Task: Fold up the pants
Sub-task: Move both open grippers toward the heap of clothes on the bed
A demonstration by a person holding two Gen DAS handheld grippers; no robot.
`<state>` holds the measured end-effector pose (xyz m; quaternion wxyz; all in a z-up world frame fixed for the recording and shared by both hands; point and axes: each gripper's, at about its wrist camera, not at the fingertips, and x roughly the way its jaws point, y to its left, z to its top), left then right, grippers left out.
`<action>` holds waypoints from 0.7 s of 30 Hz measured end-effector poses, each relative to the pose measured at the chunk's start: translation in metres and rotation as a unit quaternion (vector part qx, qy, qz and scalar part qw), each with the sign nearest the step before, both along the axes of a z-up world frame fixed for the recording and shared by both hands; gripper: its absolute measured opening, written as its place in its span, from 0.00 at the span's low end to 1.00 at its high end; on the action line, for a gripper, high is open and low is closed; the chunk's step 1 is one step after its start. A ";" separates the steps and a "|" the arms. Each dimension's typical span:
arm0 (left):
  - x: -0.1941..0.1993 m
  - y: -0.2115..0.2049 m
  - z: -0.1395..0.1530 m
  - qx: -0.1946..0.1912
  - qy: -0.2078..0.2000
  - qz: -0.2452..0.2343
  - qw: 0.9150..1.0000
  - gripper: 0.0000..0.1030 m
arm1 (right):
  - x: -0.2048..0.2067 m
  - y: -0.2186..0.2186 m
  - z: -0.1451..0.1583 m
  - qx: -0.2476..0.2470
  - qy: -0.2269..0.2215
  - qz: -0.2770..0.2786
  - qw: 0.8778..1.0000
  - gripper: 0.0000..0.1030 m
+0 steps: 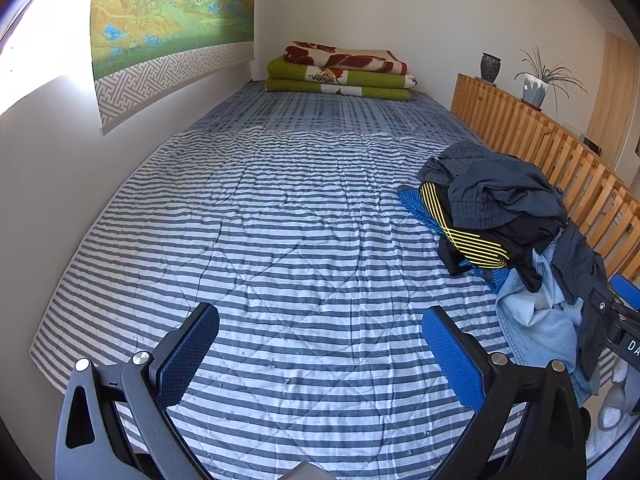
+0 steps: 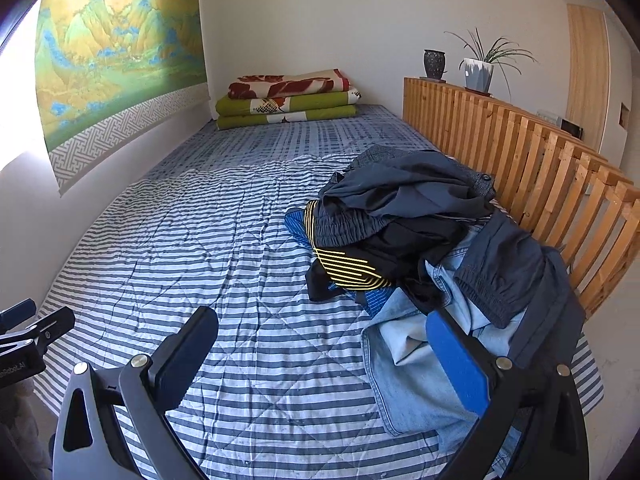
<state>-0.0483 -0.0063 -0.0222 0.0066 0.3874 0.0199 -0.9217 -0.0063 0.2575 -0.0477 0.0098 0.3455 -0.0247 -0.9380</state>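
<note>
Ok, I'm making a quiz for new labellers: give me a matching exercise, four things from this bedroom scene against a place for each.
Things:
1. clothes pile
2. folded blankets
3. potted plant
4. scroll painting

Places:
A. on top of the wooden rail
B. hanging on the wall left of the bed
C. at the far end of the bed
D. on the bed beside the rail, near the right gripper

Pairs: 1-D, 2-C, 3-A, 4-B
</note>
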 end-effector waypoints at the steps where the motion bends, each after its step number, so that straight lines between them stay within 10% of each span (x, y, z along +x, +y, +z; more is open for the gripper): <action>1: 0.000 0.002 0.000 -0.001 -0.001 -0.002 1.000 0.99 | 0.001 0.001 0.000 0.002 0.001 0.000 1.000 0.99; 21: -0.008 0.016 -0.020 -0.005 -0.035 -0.017 0.999 0.99 | 0.005 0.050 -0.019 -0.004 -0.005 -0.030 1.000 0.99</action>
